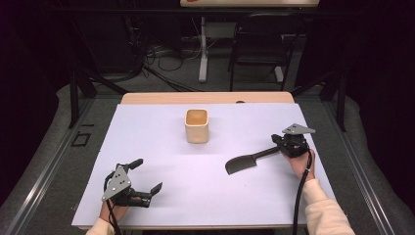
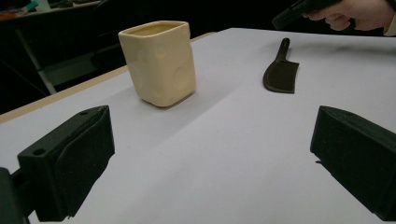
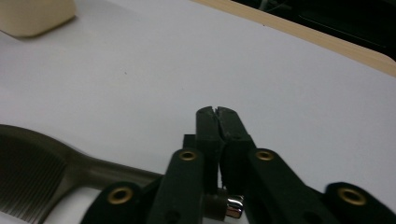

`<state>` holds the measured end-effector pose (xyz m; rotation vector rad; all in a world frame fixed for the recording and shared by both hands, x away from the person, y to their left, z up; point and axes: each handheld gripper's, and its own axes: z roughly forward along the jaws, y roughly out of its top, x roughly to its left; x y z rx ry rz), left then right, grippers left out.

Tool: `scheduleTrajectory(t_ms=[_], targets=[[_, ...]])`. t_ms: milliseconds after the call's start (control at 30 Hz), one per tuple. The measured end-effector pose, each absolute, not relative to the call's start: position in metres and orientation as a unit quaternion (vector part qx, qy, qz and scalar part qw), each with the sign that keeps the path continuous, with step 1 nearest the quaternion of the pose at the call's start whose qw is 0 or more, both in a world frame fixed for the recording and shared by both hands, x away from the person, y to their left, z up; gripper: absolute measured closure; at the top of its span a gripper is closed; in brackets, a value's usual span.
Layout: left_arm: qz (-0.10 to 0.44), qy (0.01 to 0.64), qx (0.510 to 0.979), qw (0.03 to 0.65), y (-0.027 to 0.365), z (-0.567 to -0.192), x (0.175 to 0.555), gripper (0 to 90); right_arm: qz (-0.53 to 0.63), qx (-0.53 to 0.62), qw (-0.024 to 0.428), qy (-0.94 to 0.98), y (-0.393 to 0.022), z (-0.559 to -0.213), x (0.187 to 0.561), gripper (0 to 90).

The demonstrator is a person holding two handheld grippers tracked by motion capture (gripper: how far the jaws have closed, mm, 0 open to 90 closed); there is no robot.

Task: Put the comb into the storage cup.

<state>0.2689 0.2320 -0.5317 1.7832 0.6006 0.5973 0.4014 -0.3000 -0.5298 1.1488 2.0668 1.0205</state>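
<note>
From above, the right gripper (image 1: 283,143) sits at the handle end of a dark spatula (image 1: 247,161) lying flat on the white table (image 1: 161,142), a cream cup (image 1: 196,126) standing well apart. Left gripper's view: its jaws are spread, empty, facing the cup (image 2: 159,63). Right gripper's view: jaws pressed together, the spatula (image 3: 70,168) passing beneath them; whether they pinch it I cannot tell. Grip should be firm before lifting.
</note>
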Motion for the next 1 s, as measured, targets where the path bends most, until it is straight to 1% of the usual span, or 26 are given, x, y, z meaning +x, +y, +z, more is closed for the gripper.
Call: scheduleTrajectory(t_ms=[367, 567, 1000], targets=[[0.251, 0.256, 0.754, 0.551, 0.232, -0.532, 0.27, 0.0, 0.326, 0.421, 0.282, 0.798, -0.301, -0.538, 0.41, 90.0], [0.248, 0.253, 0.759, 0.546, 0.23, -0.532, 0.272, 0.0, 0.311, 0.426, 0.273, 0.804, -0.3, -0.541, 0.412, 90.0], [0.253, 0.255, 0.755, 0.549, 0.233, -0.531, 0.269, 0.0, 0.275, 0.421, 0.26, 0.824, -0.295, -0.54, 0.41, 90.0]])
